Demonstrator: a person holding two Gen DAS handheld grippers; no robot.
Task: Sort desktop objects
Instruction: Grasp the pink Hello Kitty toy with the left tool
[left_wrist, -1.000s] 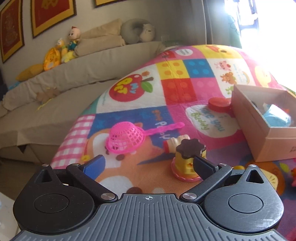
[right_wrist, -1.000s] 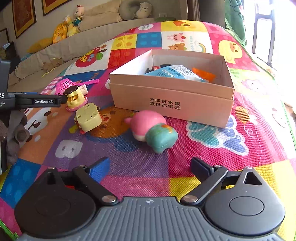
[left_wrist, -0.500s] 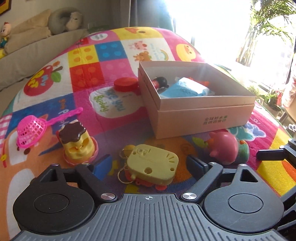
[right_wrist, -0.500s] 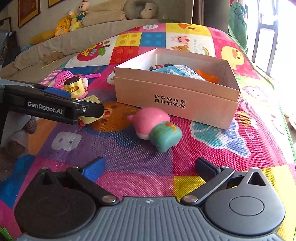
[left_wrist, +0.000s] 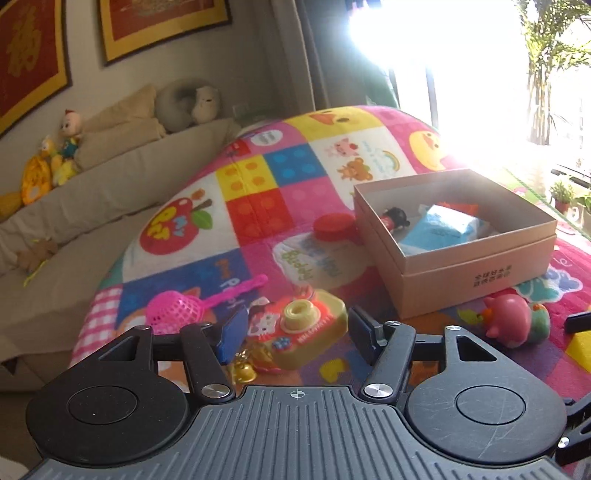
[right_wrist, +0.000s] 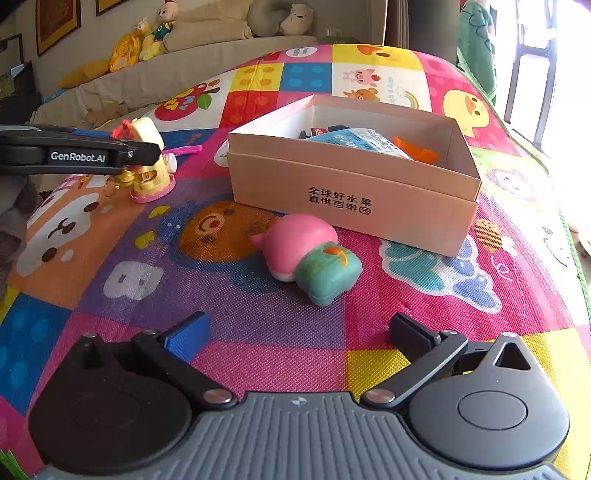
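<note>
The left claw (left_wrist: 293, 332) is pitched gently downward, its jaws closing on a yellow toy camera (left_wrist: 303, 332) that is gripped between them and lifted clear of the play mat (left_wrist: 258, 206). The camera's long axis runs across the jaws, tilted up toward the right, its lens facing up and toward the viewer; a small keychain hangs beneath. The right claw (right_wrist: 297, 332) is held steeper, jaws spread wide and empty, above the mat. Ahead of it a pink and teal toy (right_wrist: 306, 254) lies just beside the open cardboard box (right_wrist: 354, 199). A pink strainer (left_wrist: 177, 314) lies to the left.
</note>
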